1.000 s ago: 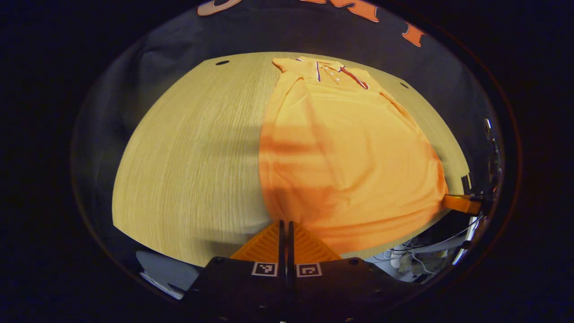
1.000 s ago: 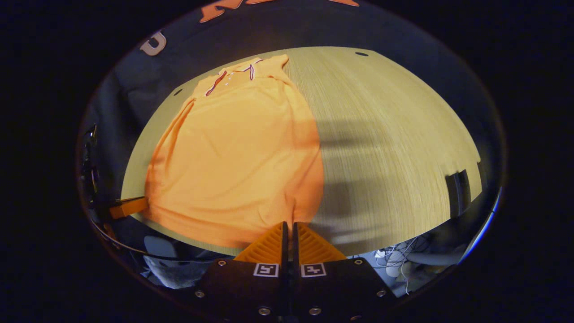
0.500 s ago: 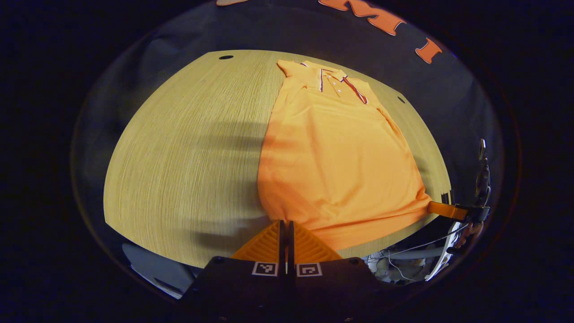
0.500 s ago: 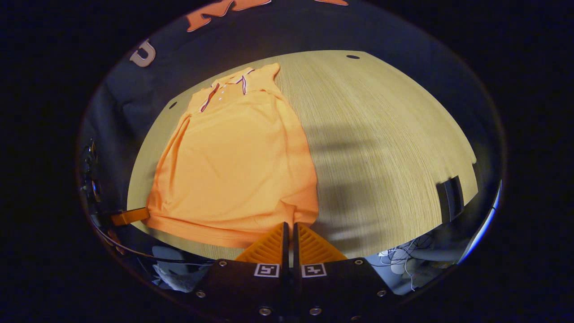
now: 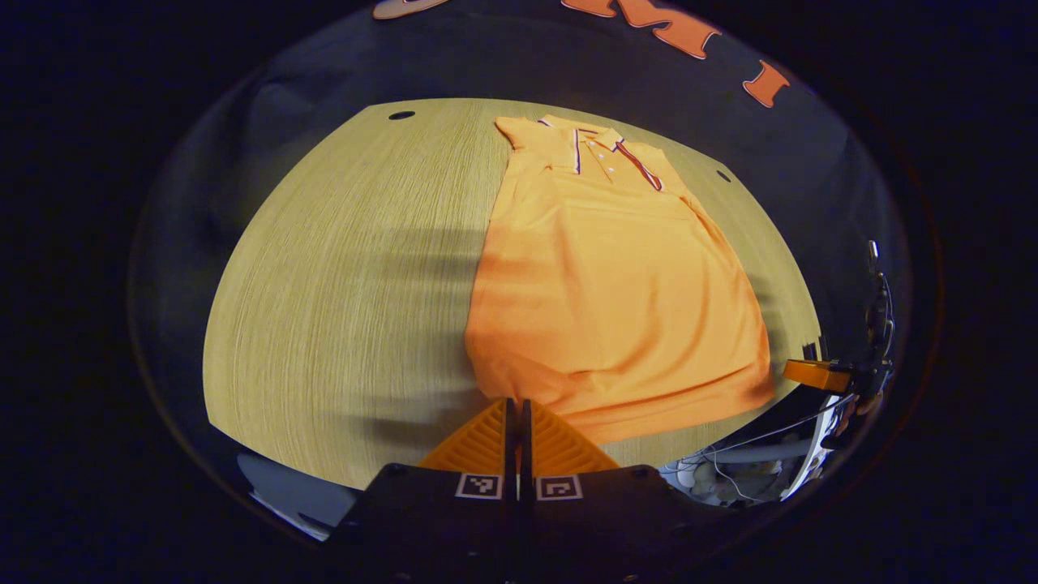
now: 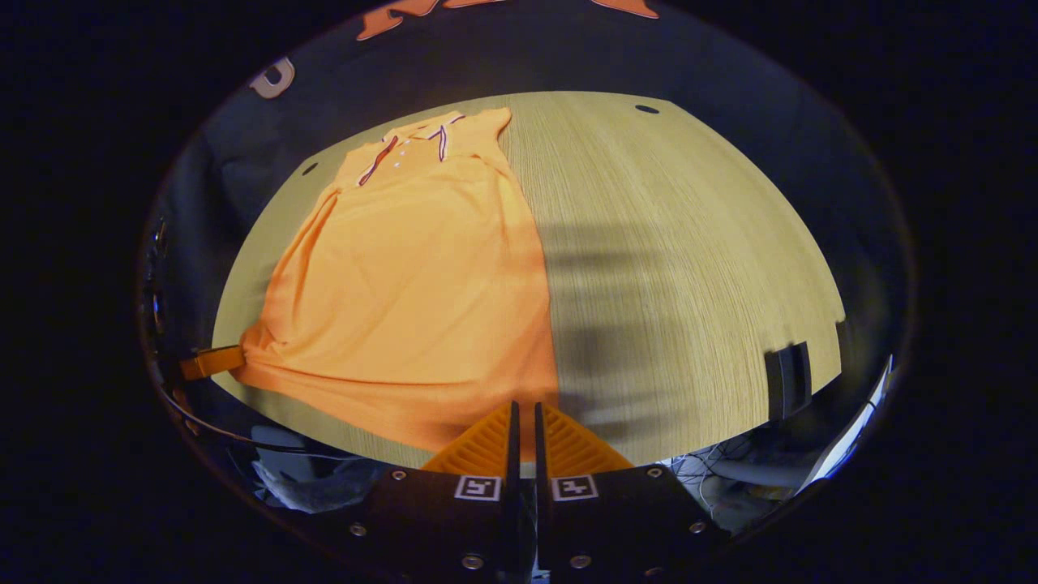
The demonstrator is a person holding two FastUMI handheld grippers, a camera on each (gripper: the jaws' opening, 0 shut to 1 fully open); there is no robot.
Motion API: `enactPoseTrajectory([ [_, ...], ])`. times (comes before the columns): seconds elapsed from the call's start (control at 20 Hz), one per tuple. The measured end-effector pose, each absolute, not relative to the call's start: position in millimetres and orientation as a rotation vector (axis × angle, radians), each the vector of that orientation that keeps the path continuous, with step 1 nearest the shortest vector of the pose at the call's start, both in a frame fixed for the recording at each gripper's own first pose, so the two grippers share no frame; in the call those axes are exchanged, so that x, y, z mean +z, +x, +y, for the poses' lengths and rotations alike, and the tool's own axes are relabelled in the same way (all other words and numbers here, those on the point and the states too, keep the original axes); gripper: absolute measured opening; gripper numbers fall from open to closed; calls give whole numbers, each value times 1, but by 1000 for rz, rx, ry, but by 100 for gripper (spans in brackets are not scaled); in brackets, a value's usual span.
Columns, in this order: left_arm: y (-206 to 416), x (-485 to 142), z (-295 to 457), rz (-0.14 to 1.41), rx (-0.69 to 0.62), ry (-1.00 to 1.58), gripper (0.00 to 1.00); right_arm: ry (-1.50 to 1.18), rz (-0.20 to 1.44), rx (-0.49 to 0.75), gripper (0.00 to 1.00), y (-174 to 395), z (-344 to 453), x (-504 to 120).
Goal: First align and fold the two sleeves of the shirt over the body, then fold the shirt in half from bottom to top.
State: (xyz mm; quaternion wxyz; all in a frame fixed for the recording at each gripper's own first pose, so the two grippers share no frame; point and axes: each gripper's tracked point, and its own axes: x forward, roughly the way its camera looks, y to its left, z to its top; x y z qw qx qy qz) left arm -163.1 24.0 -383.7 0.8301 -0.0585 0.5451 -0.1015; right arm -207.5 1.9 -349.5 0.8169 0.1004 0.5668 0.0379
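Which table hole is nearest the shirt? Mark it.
The hole beside the shirt, right of its collar in the left gripper view; the other hole sits across bare table.

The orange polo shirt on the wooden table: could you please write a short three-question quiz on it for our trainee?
1. True or false: the orange polo shirt lies with its striped collar at the far end of the light wooden table.
2. Where do the left gripper and right gripper sit? A) at the collar B) at the hem corners C) on bare table
3. Fill in: each gripper's fingers are ____.

Key: 1 true; 2 B; 3 closed
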Motion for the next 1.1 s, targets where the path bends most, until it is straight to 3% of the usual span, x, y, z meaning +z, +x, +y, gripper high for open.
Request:
enactPoseTrajectory([
  [0.05,-164,-384,25,1159,-215,-125,1,204,1218,88,20,-212,5,-353],
  [0.15,-166,-386,27,1163,-216,-131,1,175,1206,63,67,-213,2,-359],
  [0.3,-169,-387,31,1171,-214,-130,1,164,1252,91,92,-227,21,-364],
  [0.45,-173,-389,32,1182,-216,-124,1,87,1248,108,96,-221,37,-371],
  [0.5,-174,-390,32,1183,-219,-122,1,88,1252,109,87,-221,41,-366],
  [0.55,-174,-390,32,1185,-220,-123,1,113,1231,81,57,-213,41,-366],
  [0.6,-176,-390,29,1188,-223,-135,1,158,1224,57,19,-208,44,-366],
  [0.65,-177,-391,29,1190,-225,-134,1,244,1218,105,10,-207,61,-364],
  [0.7,-177,-390,30,1187,-225,-129,1,297,1212,114,9,-204,67,-362],
  [0.75,-177,-388,30,1186,-229,-130,1,325,1191,103,1,-203,64,-353],
  [1.1,-157,-362,21,1150,-253,-186,1,323,1101,79,1,-160,40,-317],
])
